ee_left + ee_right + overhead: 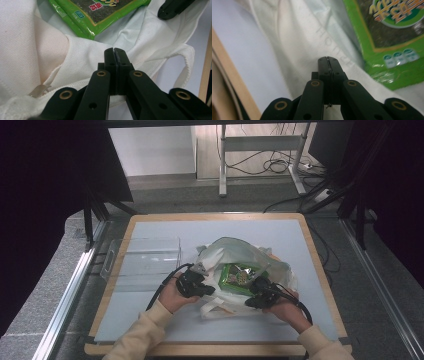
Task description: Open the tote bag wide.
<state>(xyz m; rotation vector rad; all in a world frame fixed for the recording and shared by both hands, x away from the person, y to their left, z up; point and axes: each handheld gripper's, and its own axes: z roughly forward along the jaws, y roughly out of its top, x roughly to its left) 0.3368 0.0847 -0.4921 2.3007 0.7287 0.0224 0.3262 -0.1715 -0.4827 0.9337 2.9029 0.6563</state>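
My left claw (pixel 114 51) has its jaws pressed together, and white cloth of the tote bag (pixel 227 252) is nipped between them at the rim of its mouth. My right claw (pixel 328 60) is pressed together too, on the bag's cloth at the opposite rim; how much fabric sits between those jaws I cannot tell.

The green seaweed packet (pixel 239 278) lies inside the bag's open mouth, between my two claws. Its wrapper carries yellow lettering on a dark field framed in gold; in the right claw's view the letters are blurred and cut off at the top edge, so I cannot read them. In the left claw's view I see part of a red and yellow logo and a small green label box, both too small to make out. Faint grey print shows through the bag's cloth just beyond my right claw, reversed and unreadable.

A clear plastic tray (pixel 145 257) sits left of the bag on the grey mat (pixel 165 227). A zipper pull (pixel 37 90) peeks from the bag's hem near my left claw.
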